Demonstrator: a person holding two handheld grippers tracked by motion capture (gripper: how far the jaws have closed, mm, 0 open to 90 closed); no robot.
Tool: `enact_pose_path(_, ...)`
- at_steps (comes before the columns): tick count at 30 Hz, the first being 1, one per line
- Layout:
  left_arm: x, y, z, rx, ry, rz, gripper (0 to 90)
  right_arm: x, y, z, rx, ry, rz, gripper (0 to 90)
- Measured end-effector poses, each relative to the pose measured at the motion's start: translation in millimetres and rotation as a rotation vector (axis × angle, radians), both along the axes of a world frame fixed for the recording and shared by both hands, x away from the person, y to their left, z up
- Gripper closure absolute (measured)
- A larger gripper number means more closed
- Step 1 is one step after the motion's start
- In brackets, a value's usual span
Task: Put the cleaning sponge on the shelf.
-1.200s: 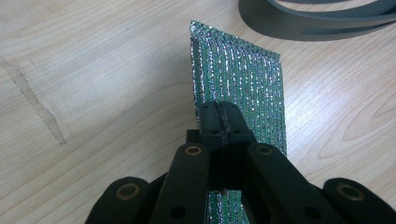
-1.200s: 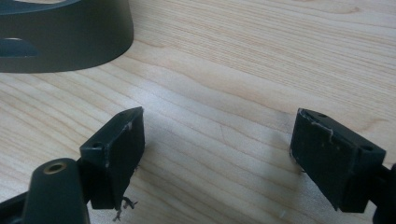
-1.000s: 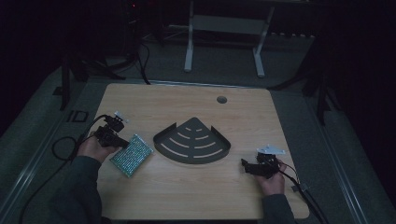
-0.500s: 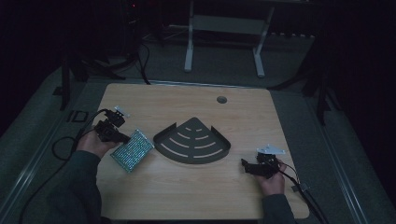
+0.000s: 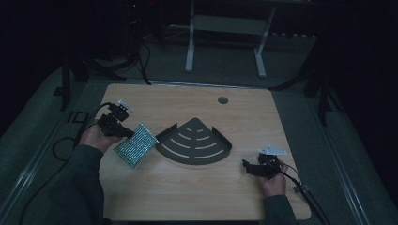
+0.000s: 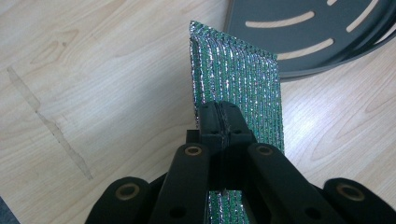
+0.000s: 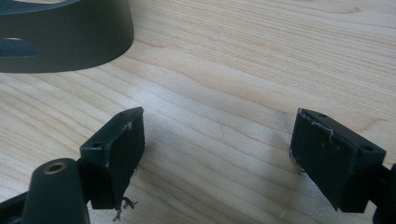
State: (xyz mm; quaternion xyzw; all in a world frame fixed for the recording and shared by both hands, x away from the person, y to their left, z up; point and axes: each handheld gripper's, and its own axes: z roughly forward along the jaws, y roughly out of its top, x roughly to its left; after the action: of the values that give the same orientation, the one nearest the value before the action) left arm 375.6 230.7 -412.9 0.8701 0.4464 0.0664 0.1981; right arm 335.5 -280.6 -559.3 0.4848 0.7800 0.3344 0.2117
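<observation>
Things number two: one sponge (image 6: 236,74), one rack (image 5: 195,143).

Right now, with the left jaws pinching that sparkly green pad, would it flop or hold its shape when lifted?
Probably holds: the green pad stands up from the shut jaws without drooping. Likely light, since an edge pinch carries it. Its ribbed weave should resist slipping.
</observation>
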Motion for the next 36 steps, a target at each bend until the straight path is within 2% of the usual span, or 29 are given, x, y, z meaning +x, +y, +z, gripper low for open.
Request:
enact_pose_path(14, 7.4, -13.0, 12.2, -0.01, -0.021, -0.025, 90.0, 0.0, -0.1, 0.0, 0.0, 0.0, 0.0, 17.5)
enact_pose_path(36, 22.3, -39.9, 23.8, -0.019, -0.045, -0.061, 90.0, 0.1, -0.1, 0.0, -0.001, -0.002, 0.002, 17.5)
